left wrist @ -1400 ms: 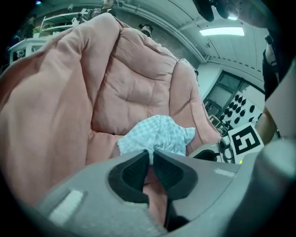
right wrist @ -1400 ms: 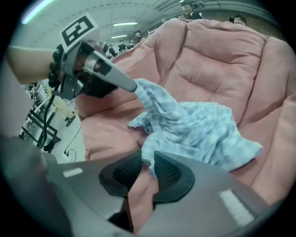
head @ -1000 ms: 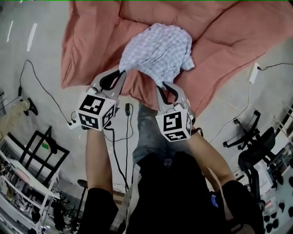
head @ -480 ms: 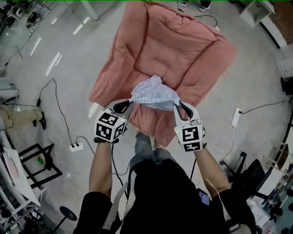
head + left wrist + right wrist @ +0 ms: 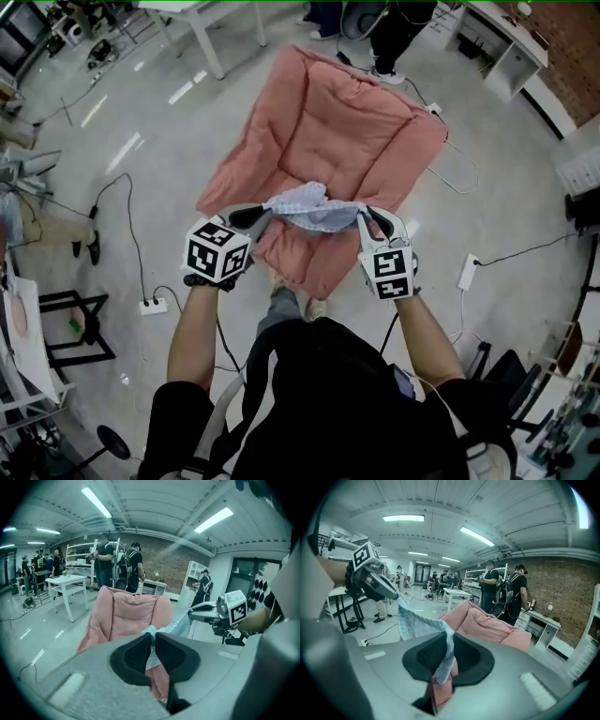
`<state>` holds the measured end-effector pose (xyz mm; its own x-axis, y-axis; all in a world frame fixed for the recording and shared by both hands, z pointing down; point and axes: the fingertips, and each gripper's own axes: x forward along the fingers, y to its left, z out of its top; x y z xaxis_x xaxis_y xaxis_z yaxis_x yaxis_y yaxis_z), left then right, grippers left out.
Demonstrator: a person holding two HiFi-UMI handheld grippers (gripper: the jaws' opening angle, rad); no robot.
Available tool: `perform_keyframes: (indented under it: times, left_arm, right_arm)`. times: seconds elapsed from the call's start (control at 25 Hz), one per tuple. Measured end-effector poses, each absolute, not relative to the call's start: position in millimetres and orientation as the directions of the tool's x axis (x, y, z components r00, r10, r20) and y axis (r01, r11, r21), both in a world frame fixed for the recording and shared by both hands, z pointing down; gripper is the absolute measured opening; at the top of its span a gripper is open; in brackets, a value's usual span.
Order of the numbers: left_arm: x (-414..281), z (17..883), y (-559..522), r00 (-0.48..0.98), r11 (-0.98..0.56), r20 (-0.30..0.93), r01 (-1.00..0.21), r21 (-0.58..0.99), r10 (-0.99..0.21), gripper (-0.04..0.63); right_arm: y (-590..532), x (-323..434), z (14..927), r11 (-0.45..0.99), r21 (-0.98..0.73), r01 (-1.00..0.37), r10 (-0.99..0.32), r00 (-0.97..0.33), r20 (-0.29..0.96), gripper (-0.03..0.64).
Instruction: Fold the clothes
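My left claw (image 5: 262,212) is clamped on one edge of the pale checked garment (image 5: 314,204); my right claw (image 5: 367,216), jaws just been closing tighter, pinches the other edge with cloth between its pads, so the garment hangs stretched between them in the air over the near end of the pink quilt (image 5: 328,112) on the floor. Folding looks barely begun: lifted and spread, no fold made yet, lay-down and every fold left. Power strip (image 5: 151,305) and cable (image 5: 131,234) on the floor at left, white table (image 5: 202,23) and standing people (image 5: 394,33) past the quilt's far end, none of it in my way, I'd say.
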<state>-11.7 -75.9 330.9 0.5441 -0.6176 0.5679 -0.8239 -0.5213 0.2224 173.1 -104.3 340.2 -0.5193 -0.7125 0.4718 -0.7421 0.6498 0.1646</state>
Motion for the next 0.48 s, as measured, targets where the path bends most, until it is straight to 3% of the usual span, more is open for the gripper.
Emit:
perform_keyframes:
  times: [0.48]
  left_arm:
    - [-25, 310, -33, 0.495, -0.495, 0.57, -0.852, 0.17, -0.656, 0.037]
  right_arm:
    - [-58, 161, 326, 0.699, 0.102, -0.708, -0.667, -0.595, 0.449, 0.032]
